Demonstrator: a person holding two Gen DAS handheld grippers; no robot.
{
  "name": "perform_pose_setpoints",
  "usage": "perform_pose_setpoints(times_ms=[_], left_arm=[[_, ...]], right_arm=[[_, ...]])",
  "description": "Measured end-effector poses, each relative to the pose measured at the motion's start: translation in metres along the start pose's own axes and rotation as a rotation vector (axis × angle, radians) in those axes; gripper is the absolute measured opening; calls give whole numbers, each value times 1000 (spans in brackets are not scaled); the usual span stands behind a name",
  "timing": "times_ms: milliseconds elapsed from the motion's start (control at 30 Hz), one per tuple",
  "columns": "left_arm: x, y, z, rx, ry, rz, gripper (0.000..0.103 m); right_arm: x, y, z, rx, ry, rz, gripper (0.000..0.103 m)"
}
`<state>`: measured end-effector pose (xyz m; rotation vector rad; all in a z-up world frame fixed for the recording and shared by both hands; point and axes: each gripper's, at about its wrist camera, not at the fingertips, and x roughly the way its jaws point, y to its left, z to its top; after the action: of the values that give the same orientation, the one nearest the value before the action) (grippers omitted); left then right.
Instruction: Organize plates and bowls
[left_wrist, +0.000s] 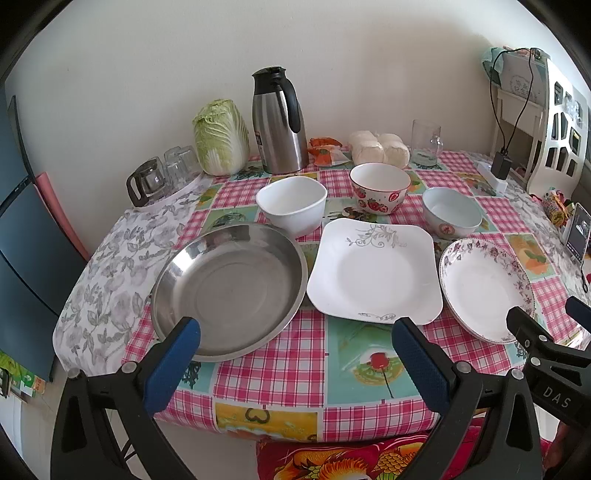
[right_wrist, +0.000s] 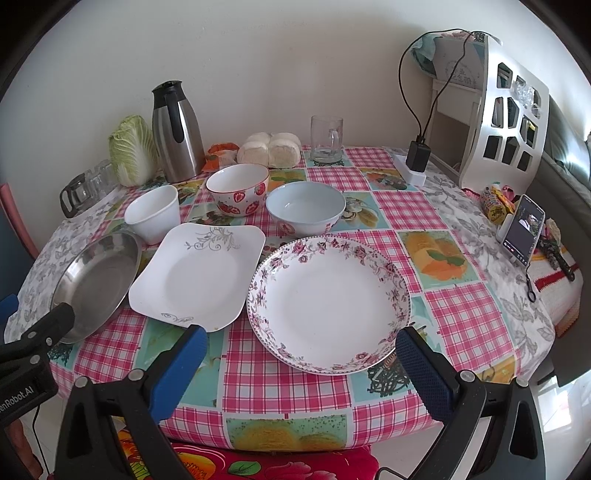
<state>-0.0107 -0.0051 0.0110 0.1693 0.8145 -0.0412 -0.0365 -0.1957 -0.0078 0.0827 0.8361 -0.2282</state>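
Note:
Three plates lie in a row near the table's front: a steel round plate (left_wrist: 229, 288) (right_wrist: 94, 280) at left, a white square plate (left_wrist: 373, 269) (right_wrist: 199, 273) in the middle, a floral-rimmed round plate (left_wrist: 484, 288) (right_wrist: 328, 302) at right. Behind them stand a plain white bowl (left_wrist: 291, 205) (right_wrist: 153, 214), a strawberry-patterned bowl (left_wrist: 380, 192) (right_wrist: 238, 192) and a pale blue bowl (left_wrist: 452, 210) (right_wrist: 304, 208). My left gripper (left_wrist: 295, 354) hangs open over the front edge, between steel and square plates. My right gripper (right_wrist: 299, 360) is open in front of the floral plate.
Along the wall stand a steel thermos jug (left_wrist: 279, 122), a cabbage (left_wrist: 221, 136), upturned glasses (left_wrist: 173, 170), wrapped buns (left_wrist: 380, 147) and a glass mug (right_wrist: 327, 138). A phone (right_wrist: 522, 236), a charger block (right_wrist: 417, 157) and a white shelf (right_wrist: 506, 122) sit at the right. A red cushion (right_wrist: 258, 465) lies below.

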Motion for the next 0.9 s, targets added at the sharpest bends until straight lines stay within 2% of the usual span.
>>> perform_pose_setpoints(times_ms=[900], left_arm=[[8,5,1,-23,30,-7,103]], right_arm=[[4,1,-1,-7,16,-3,103]])
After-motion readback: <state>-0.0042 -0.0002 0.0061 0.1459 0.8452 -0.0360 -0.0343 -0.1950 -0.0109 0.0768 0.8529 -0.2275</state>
